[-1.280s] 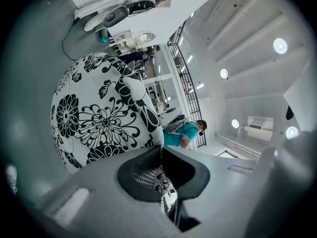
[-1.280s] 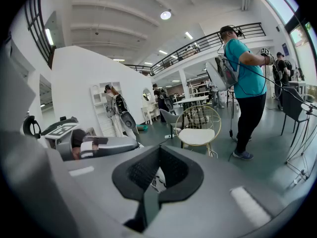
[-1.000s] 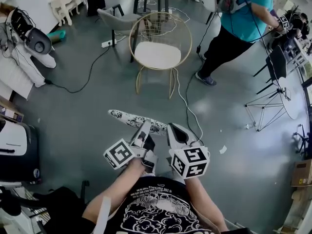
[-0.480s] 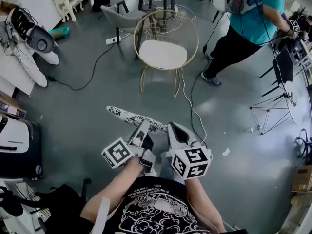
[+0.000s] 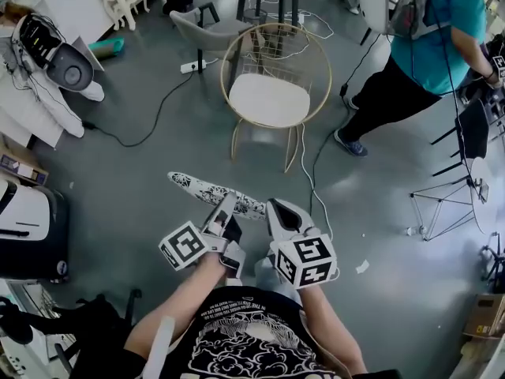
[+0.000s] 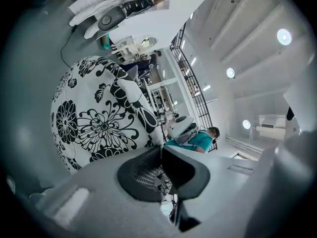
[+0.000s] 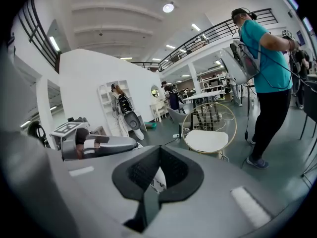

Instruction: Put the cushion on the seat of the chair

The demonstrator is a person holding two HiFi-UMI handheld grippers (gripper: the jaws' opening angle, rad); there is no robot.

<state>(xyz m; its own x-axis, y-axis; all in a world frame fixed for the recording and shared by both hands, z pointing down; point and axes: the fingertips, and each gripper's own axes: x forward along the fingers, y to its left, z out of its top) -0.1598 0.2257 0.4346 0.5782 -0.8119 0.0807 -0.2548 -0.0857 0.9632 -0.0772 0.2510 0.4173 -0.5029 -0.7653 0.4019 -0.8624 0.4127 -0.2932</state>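
The small print on the person's black shirt (image 5: 252, 334) is unreadable.

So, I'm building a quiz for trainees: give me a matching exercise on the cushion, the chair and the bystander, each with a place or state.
Things:
1 floral cushion
2 gold wire chair
3 person in teal shirt

States:
A white seat bare
B standing at the chair's right in the head view
C clamped in the jaws of the left gripper and right gripper

Pairs: 1-C, 2-A, 3-B

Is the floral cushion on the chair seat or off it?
Off it. The left gripper and right gripper both clamp the cushion, well short of the chair.
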